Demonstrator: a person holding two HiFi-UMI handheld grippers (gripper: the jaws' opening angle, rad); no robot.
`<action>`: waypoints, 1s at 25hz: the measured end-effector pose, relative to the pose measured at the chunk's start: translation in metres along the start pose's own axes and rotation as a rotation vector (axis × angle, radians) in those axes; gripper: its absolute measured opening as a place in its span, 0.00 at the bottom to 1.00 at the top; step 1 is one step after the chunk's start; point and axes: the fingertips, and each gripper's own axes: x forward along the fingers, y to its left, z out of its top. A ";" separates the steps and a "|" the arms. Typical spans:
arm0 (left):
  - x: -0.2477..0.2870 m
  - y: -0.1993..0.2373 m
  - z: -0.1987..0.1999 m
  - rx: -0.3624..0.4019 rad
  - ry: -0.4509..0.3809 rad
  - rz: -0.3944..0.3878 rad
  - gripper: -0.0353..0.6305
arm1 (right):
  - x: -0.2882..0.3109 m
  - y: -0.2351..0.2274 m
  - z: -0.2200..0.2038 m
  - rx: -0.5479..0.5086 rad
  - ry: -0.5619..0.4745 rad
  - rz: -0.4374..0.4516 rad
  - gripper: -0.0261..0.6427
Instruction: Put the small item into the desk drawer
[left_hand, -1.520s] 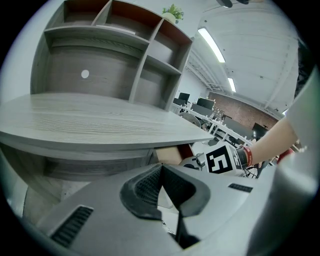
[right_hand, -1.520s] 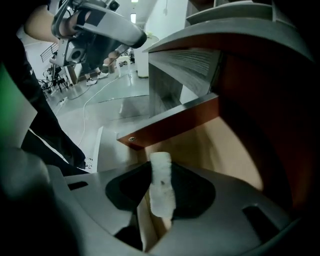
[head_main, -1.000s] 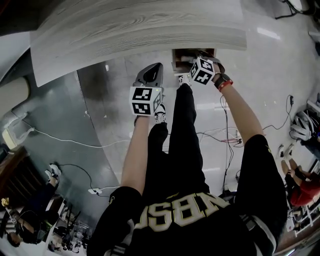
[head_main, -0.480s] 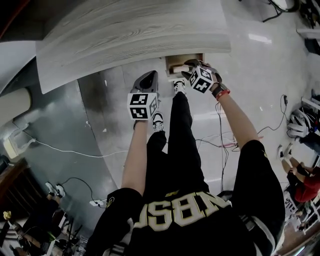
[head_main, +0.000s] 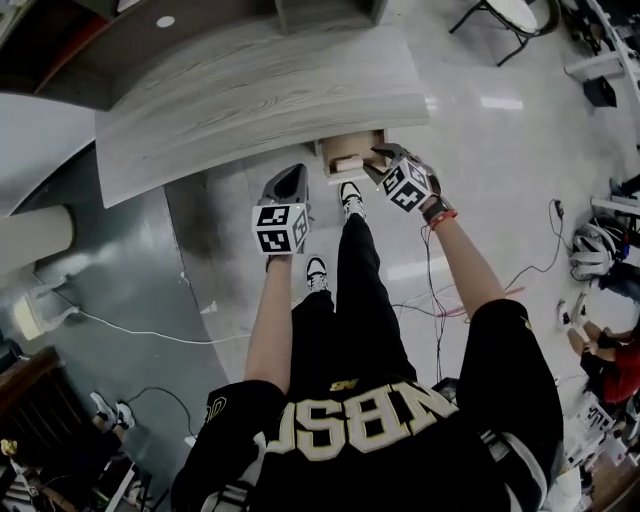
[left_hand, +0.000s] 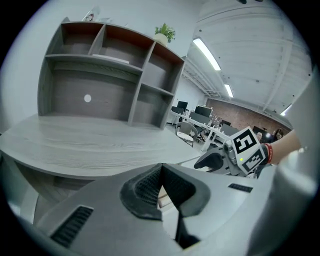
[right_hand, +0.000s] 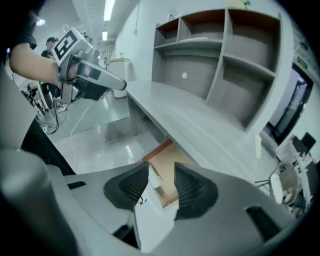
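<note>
The drawer (head_main: 327, 160) stands open under the front edge of the bench (head_main: 250, 100), on the person's side. Contents: one small pale block (head_main: 348, 162), which I take for the item, lying on the drawer floor near the middle. Nothing else is made out in there. Its long axis seems to run across the drawer, side to side, but it is too small to be sure.

The right tool (head_main: 383, 160) is at the drawer's right front corner and is the nearer of the two. Jaws apart. In the right gripper view a pale panel (right_hand: 150, 215) stands in the gap against one jaw only, not pinched; probably the drawer front. The block lies just ahead of the jaw tips, inside the drawer.

The left tool (head_main: 289, 183) has its jaws closed tip to tip, with nothing between them. It is held left of the drawer, below the bench edge and apart from it.

Judgement: the item is in. What remains is closing the drawer, a push straight toward the bench. The right tool is placed for it.
</note>
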 end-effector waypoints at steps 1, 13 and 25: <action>-0.003 -0.002 0.005 0.007 -0.006 -0.001 0.07 | -0.011 -0.003 0.004 0.001 -0.012 -0.027 0.28; -0.051 -0.038 0.091 0.085 -0.136 -0.022 0.07 | -0.133 -0.016 0.069 0.250 -0.278 -0.266 0.25; -0.111 -0.076 0.180 0.195 -0.330 -0.038 0.07 | -0.244 -0.035 0.137 0.420 -0.545 -0.486 0.19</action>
